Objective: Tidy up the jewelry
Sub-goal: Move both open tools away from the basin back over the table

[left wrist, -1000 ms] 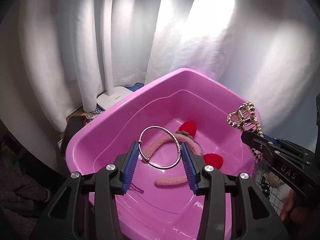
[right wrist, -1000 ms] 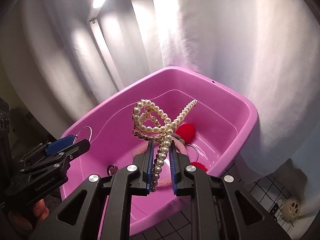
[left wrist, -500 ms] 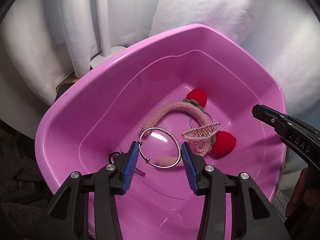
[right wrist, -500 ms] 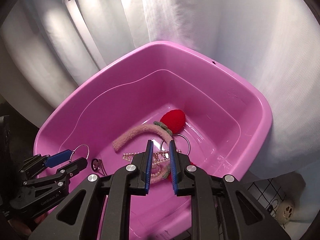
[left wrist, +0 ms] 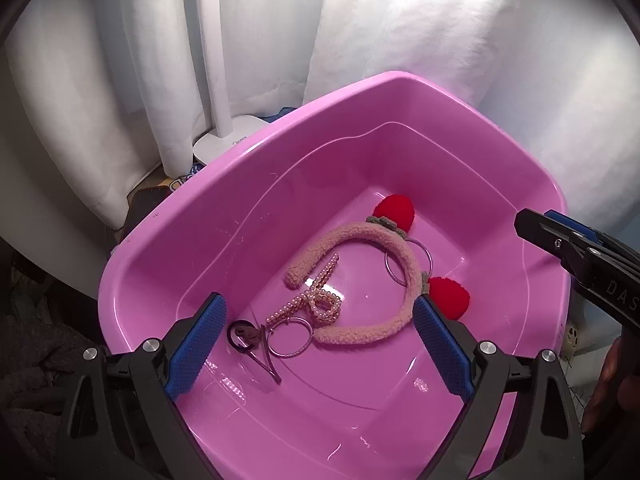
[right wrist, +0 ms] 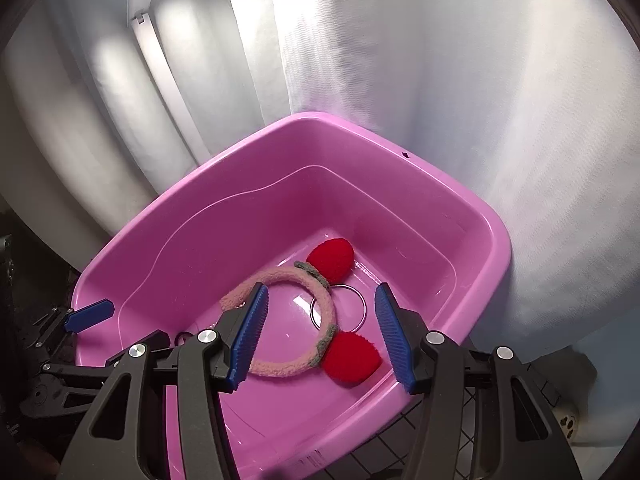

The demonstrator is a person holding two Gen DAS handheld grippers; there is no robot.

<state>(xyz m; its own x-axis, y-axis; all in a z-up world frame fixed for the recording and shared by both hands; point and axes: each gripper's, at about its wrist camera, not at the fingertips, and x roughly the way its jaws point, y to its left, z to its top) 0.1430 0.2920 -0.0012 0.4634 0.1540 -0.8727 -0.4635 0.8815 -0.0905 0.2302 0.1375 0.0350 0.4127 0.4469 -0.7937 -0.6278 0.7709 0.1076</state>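
A pink plastic tub (left wrist: 224, 216) (right wrist: 472, 208) holds the jewelry. In the left wrist view a fuzzy pink headband (left wrist: 394, 246) with two red pompoms lies in it, with a pearl hair clip (left wrist: 316, 300), a silver hoop with a dark clasp (left wrist: 290, 338) and a second silver ring (left wrist: 408, 266). My left gripper (left wrist: 320, 340) is open and empty above the tub's near side. My right gripper (right wrist: 320, 336) is open and empty above the headband (right wrist: 280, 366) and ring (right wrist: 340, 308).
White curtains (left wrist: 440, 40) hang behind the tub. A white lamp base and post (left wrist: 224, 136) stand at the back left. Dark cloth (left wrist: 32, 360) lies at the left. A wire grid (right wrist: 384, 452) shows under the tub at the right.
Both grippers have opened. The silver hoop left my left gripper and the pearl clip left my right gripper; both now lie on the tub floor beside the headband.
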